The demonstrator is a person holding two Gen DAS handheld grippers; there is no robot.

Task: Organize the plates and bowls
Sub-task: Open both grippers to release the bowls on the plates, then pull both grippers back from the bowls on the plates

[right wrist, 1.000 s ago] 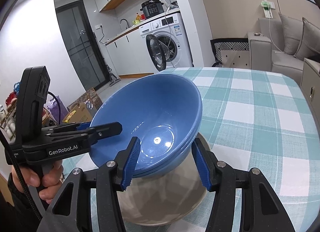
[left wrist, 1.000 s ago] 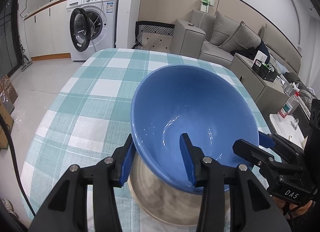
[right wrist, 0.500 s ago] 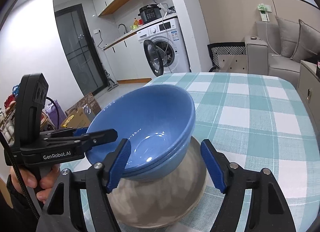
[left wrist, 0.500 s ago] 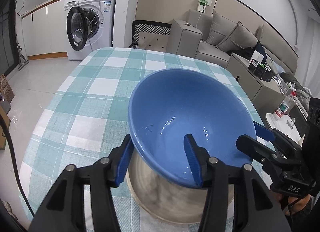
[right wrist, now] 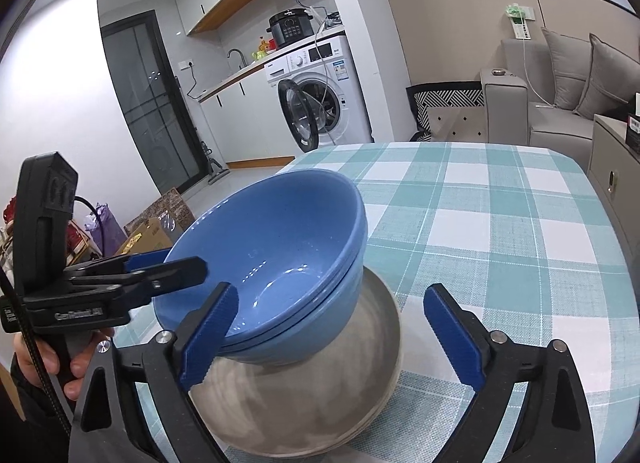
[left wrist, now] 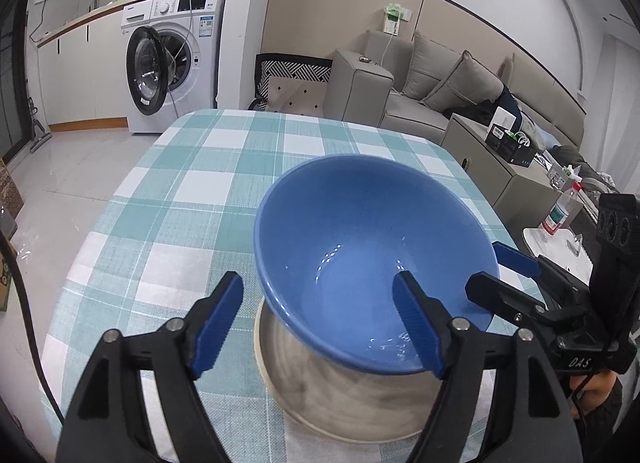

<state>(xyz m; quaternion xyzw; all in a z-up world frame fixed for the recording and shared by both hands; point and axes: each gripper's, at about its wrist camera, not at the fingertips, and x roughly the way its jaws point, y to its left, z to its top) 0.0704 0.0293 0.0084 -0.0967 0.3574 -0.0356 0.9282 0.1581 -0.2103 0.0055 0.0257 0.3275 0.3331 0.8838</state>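
Two bowls: blue bowls (right wrist: pixel 280 263) are being seen nested, tilted, resting on stacked grey plates (right wrist: pixel 312 395).
Plates: being carried by the checked bench (left wrist: pixel 192 191), near its front edge.
Left gripper (left wrist: pixel 320 327): jaws have just been opening; standing wide, one pad outside the rim, one inside, neither pressing.
Right gripper (right wrist: pixel 332 335): jaws have just been opening; spread wide beside the bowls, gripping nothing.

Bowls (right wrist: pixel 280 263) on plates (right wrist: pixel 320 403) (nested, tilted)
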